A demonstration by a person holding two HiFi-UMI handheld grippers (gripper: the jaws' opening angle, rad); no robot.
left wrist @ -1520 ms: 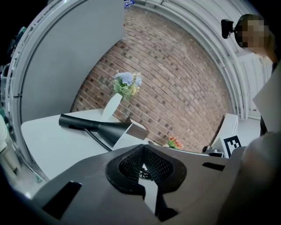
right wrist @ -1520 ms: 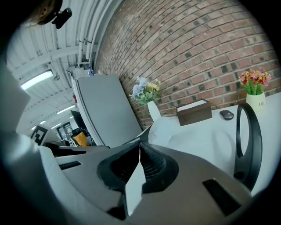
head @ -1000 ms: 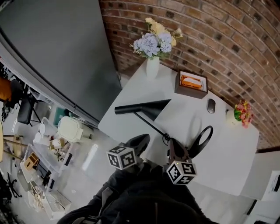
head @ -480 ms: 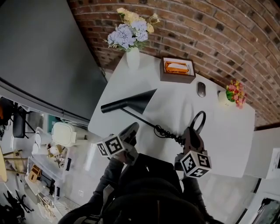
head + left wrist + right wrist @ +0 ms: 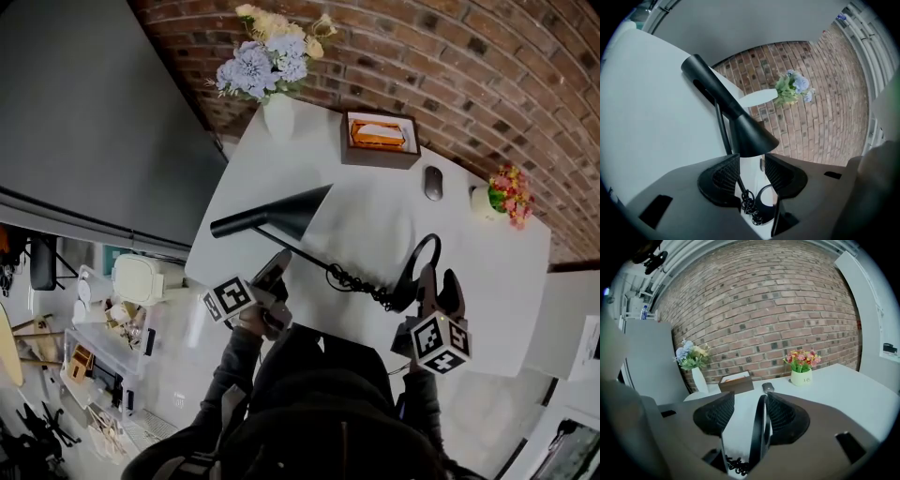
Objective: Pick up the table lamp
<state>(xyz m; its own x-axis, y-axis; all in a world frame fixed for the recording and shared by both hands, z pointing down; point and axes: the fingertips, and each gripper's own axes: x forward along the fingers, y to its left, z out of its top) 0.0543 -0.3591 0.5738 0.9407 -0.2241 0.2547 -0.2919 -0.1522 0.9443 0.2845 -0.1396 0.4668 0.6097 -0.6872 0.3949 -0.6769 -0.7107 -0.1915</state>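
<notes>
Lamp (image 5: 281, 217) lies on its side across the worktop (image 5: 497, 291), long axis from shade (image 5: 305, 206) at left to ring base (image 5: 419, 267) at right — left gripper (image 5: 277, 264) fingers, just opened wide, straddle the stem (image 5: 723, 131); right gripper (image 5: 439, 284) fingers, likewise apart, flank the base — neither clamped

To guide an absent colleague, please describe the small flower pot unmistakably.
On the white table against the brick wall, go to the right end, past the dark computer mouse. The flower pot is low and pale with pink-and-yellow blooms, unlike the tall white vase.
</notes>
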